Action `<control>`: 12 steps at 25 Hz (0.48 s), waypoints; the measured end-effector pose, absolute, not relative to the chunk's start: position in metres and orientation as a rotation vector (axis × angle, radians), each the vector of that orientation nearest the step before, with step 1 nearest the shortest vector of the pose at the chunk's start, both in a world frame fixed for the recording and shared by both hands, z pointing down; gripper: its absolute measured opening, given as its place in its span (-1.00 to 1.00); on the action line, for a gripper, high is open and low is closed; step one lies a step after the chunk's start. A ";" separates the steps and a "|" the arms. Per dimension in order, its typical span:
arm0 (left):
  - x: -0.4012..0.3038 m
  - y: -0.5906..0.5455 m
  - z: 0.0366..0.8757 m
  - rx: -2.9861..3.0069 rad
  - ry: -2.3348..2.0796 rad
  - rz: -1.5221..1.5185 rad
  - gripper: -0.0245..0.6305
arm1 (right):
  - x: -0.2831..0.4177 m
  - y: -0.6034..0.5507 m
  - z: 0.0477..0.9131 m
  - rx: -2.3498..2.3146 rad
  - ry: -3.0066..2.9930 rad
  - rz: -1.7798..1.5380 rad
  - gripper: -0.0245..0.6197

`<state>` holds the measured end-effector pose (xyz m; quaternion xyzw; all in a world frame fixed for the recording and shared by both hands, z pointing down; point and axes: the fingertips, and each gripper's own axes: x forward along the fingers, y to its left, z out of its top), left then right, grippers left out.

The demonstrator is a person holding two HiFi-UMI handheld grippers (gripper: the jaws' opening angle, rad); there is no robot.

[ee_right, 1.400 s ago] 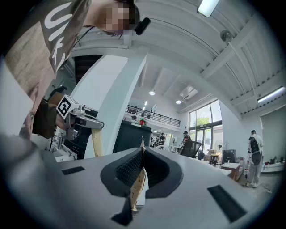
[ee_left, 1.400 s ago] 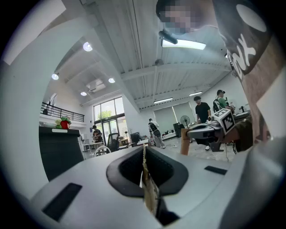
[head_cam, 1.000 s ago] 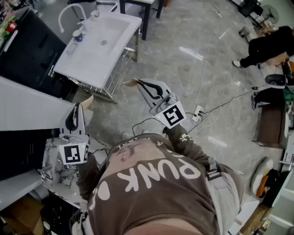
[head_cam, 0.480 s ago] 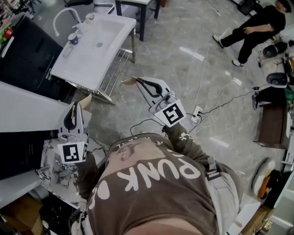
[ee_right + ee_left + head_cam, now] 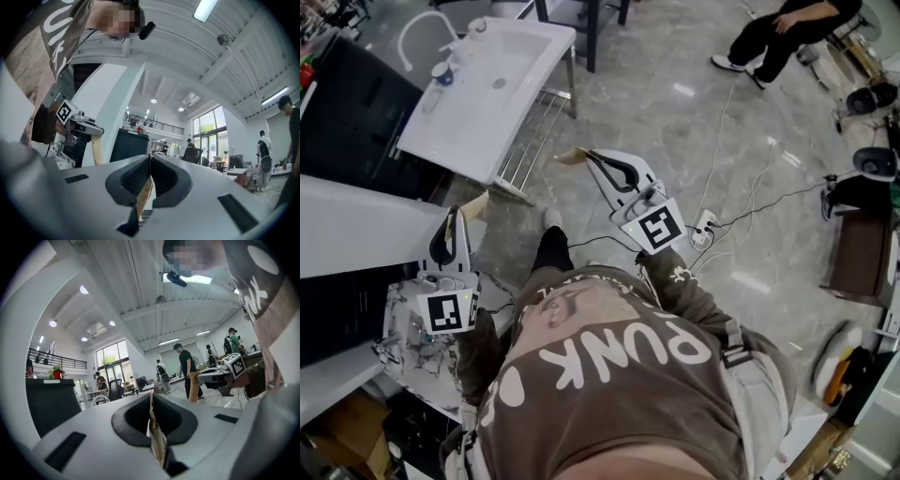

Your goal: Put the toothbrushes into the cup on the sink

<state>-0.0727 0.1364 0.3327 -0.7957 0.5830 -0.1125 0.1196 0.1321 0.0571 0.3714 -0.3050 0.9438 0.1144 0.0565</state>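
White-bodied and tan-padded, both claws are pressed fully together with nothing between the jaws. The left gripper and the right gripper are held out in front of the person, above the grey marble floor. The cup stands on the far corner of the white sink, just beside the curved faucet, well apart from both grippers.

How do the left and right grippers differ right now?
The right gripper is held farther forward, over the floor, angled towards the sink. The left gripper sits back by the person's side, pointing straight ahead. Both are shut, empty, and short of the sink.
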 end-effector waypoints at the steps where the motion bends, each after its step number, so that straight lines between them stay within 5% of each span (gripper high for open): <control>1: -0.075 0.128 0.335 -2.327 1.706 -0.329 -0.91 | 0.129 0.049 0.373 -0.924 2.862 0.344 -0.89; 12: -0.149 -0.019 0.377 -2.390 1.750 -0.274 -0.91 | 0.046 -0.105 0.395 -0.911 2.934 0.373 -0.89</control>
